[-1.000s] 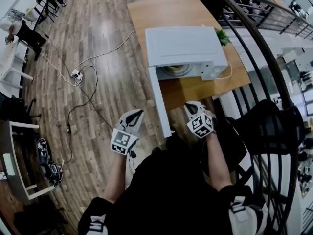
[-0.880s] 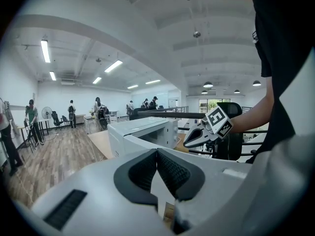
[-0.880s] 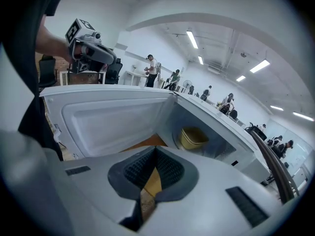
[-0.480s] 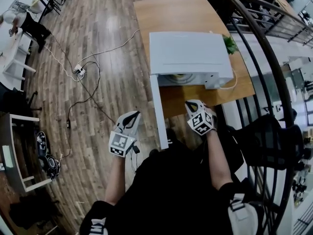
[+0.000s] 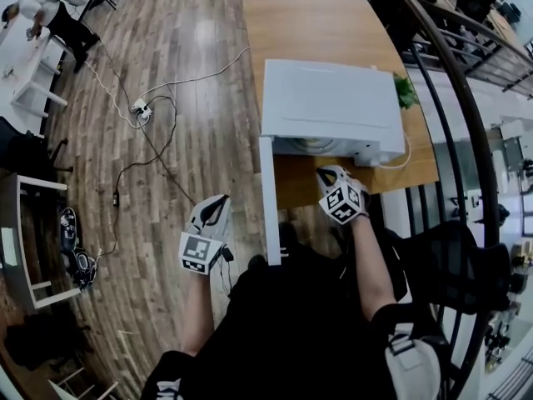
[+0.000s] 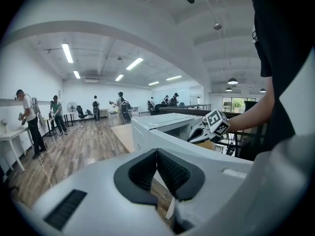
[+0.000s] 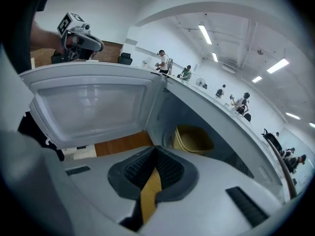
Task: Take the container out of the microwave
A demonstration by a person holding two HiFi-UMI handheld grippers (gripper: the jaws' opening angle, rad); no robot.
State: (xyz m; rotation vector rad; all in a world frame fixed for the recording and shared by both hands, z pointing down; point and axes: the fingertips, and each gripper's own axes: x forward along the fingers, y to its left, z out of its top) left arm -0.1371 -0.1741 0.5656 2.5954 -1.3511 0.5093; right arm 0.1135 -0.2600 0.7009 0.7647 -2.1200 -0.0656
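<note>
**Both grippers closed and empty at the open microwave**

Head view: the white microwave (image 5: 329, 98) sits on a wooden table (image 5: 316, 32), straight ahead of the right gripper (image 5: 327, 174). Its door (image 5: 268, 198) is swung out toward the person and seen edge-on. It stands between the 2 grippers. The left gripper (image 5: 221, 202) is on the far side of that door, over the plank floor and well apart from the oven's mouth. A pale rim of the container (image 5: 313, 146) shows in the cavity, just ahead of the right gripper. A dark railing (image 5: 454, 98) curves past to the right of the right gripper. A power strip (image 5: 139, 108) with trailing cables lies on the floor ahead and to the left of the left gripper.

Left gripper view: the left gripper's jaws meet at their tips with nothing between them. The door's top edge crosses just ahead of the jaws. The right gripper's marker cube (image 6: 216, 123) shows beyond it to the right. Several people stand far off to the left.

Right gripper view: the right gripper's jaws are also closed tip to tip and empty, with table wood showing through the slit below them. The yellowish container sits inside the cavity, ahead and slightly right of the tips, not touched. The door's inner face fills the left, with the left gripper above its top edge.
</note>
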